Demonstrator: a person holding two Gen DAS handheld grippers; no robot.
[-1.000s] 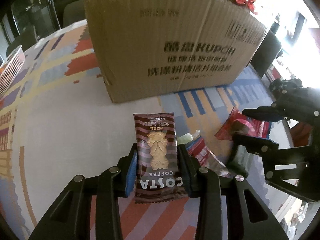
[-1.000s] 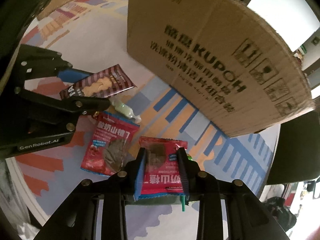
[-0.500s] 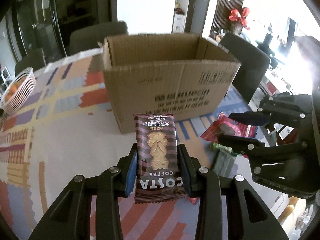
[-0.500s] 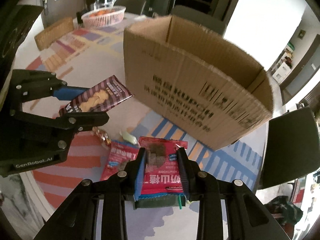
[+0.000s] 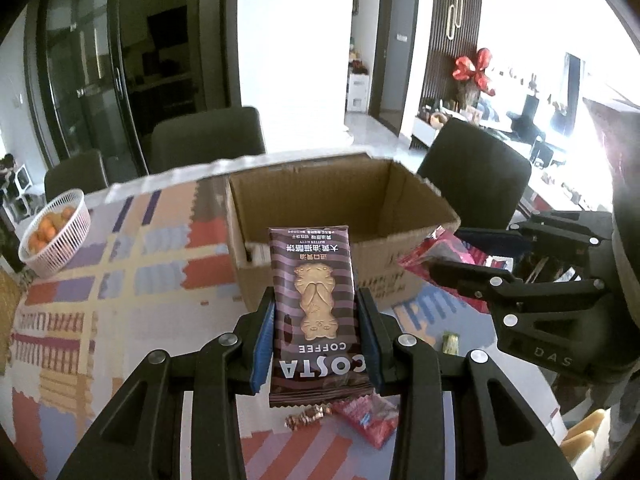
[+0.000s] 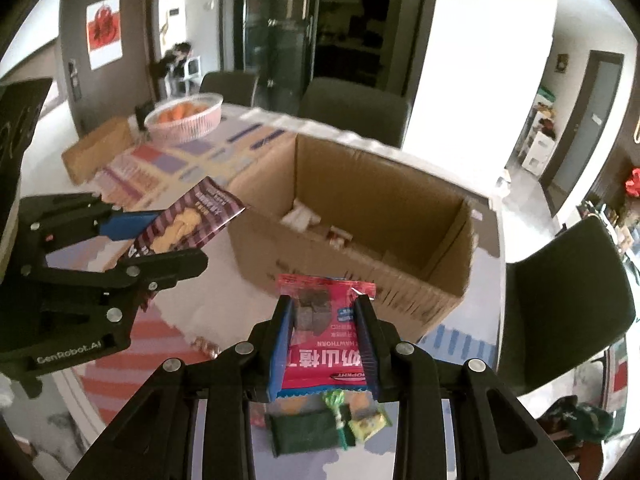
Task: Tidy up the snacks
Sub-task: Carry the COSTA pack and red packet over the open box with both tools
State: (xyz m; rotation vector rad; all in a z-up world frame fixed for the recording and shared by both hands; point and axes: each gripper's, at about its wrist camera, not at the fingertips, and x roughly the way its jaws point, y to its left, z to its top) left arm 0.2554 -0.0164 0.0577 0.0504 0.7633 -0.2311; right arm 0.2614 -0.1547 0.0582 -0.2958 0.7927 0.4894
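My left gripper [image 5: 316,312] is shut on a brown striped Costa Coffee biscuit packet [image 5: 314,304], held in the air in front of the open cardboard box [image 5: 404,248]. My right gripper [image 6: 324,320] is shut on a red hawthorn snack packet [image 6: 326,344], also lifted, just short of the box's [image 6: 360,264] near wall. Each gripper shows in the other's view: the right one with its red packet [image 5: 436,252], the left one with its brown packet [image 6: 188,224]. A few packets lie inside the box [image 6: 308,218].
Loose snacks lie on the patterned tablecloth below: a red packet [image 5: 372,426], a foil candy [image 5: 306,420], a dark green packet [image 6: 304,432] and a yellow candy [image 6: 368,426]. A white basket of oranges [image 5: 56,236] stands far left. Dark chairs [image 6: 568,308] ring the table.
Both grippers have risen well above the table with their packets, from beside the box's wall to a height where its open top and inside show.
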